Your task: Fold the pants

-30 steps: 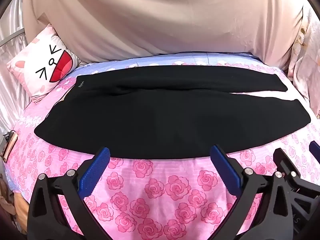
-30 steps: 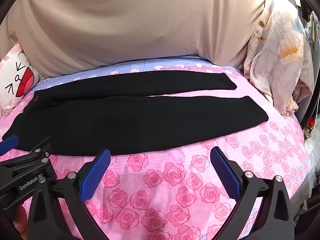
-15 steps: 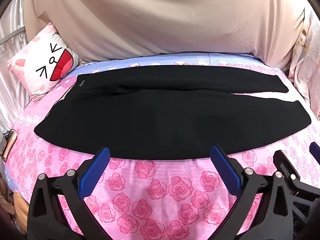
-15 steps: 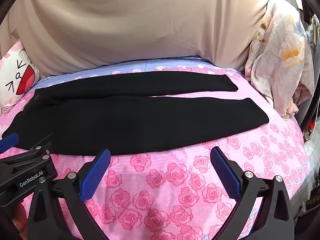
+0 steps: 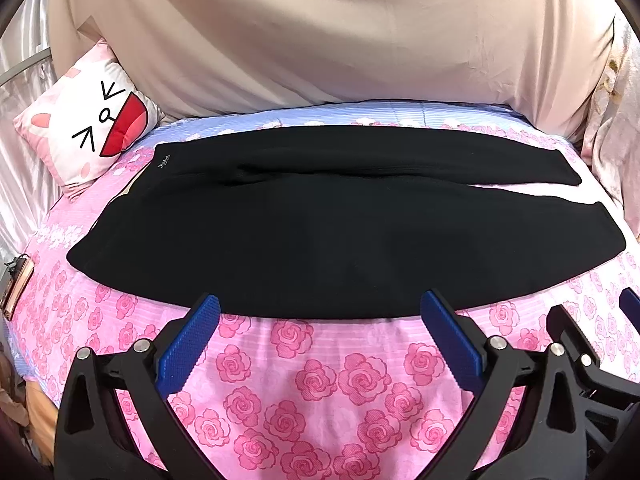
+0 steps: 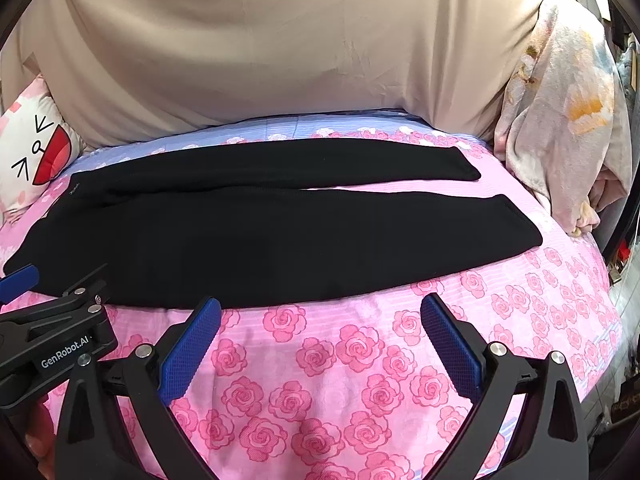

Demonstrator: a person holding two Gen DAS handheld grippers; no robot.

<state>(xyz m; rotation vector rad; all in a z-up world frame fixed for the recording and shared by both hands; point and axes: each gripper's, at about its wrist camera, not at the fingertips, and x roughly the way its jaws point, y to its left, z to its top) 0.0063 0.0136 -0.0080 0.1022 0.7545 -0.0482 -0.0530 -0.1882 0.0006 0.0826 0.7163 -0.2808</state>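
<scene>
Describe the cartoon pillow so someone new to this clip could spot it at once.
Start at the bed's rose-print sheet with the black pants spread across it. Follow the pants to their waistband end; just beyond, against the beige drape, leans the pillow. It alone bears a drawn face with squinting eyes and a red open mouth.

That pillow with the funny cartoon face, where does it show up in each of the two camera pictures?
Left wrist view: the cartoon pillow sits at upper left, beyond the waistband end of the black pants.
Right wrist view: the pillow is cut off at the far left edge, only partly shown.
Shared landmark: the pants lying flat on the pink rose bedsheet in both views.
</scene>
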